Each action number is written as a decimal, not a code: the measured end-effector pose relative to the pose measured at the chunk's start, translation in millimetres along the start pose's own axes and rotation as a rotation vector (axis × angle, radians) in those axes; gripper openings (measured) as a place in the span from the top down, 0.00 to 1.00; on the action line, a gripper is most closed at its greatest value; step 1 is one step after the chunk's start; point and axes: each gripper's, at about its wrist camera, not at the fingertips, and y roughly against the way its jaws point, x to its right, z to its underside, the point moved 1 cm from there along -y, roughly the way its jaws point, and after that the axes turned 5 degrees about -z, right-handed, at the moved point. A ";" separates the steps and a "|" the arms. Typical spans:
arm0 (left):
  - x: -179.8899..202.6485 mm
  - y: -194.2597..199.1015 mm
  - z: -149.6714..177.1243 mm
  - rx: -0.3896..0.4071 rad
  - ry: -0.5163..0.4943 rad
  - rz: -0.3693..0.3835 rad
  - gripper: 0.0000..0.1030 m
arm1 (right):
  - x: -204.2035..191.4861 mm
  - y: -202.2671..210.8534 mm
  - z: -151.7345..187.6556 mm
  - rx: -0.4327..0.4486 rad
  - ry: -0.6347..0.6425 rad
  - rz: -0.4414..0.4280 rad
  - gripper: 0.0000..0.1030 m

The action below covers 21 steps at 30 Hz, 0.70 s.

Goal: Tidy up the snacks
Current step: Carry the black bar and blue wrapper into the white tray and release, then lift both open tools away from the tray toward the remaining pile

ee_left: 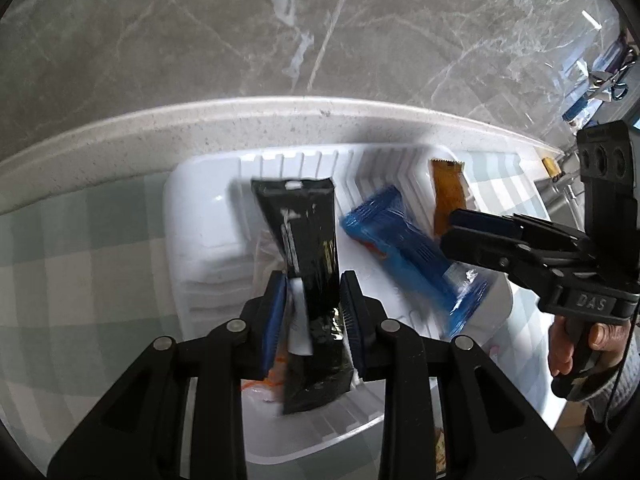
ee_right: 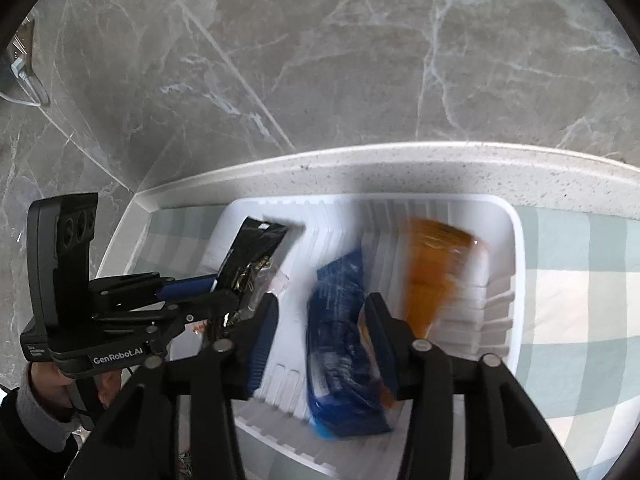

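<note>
**Three snack packets in the white tray, one of them gripped**

A white ribbed plastic tray (ee_left: 200, 216) sits on a pale green-and-white checked cloth (ee_left: 80, 240) close to the speckled back edge of the counter (ee_left: 240, 120), under a grey marbled wall (ee_left: 200, 32).

Toward the tray's left end, the left gripper (ee_left: 314, 312) is clamped on a long black foil snack packet (ee_left: 308, 224). Its blue pads press the packet's lower part from both sides. The packet's long axis runs from the tray's near edge toward its far wall, the sealed top end pointing at the far wall.

In the tray's middle lies a blue wrapped snack bar (ee_right: 340, 340), its long axis also roughly near-to-far, tilted slightly. The right gripper (ee_right: 320, 336) stands over it with its jaws apart; the bar lies between them, close against the right-hand pad, and whether they touch is lost in blur.

At the right end an orange flat snack packet (ee_right: 436, 272) lies lengthwise beside the tray's right wall.
</note>
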 end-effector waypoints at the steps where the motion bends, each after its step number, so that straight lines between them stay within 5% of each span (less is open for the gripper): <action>1: 0.4 2.6 0.6 0.005 -0.002 -0.006 0.75 | 0.9 2.8 0.5 0.008 0.003 0.000 0.46; 21: 2.9 75.6 63.2 0.060 0.030 -0.007 0.74 | -31.1 62.6 39.8 0.071 0.053 -0.004 0.44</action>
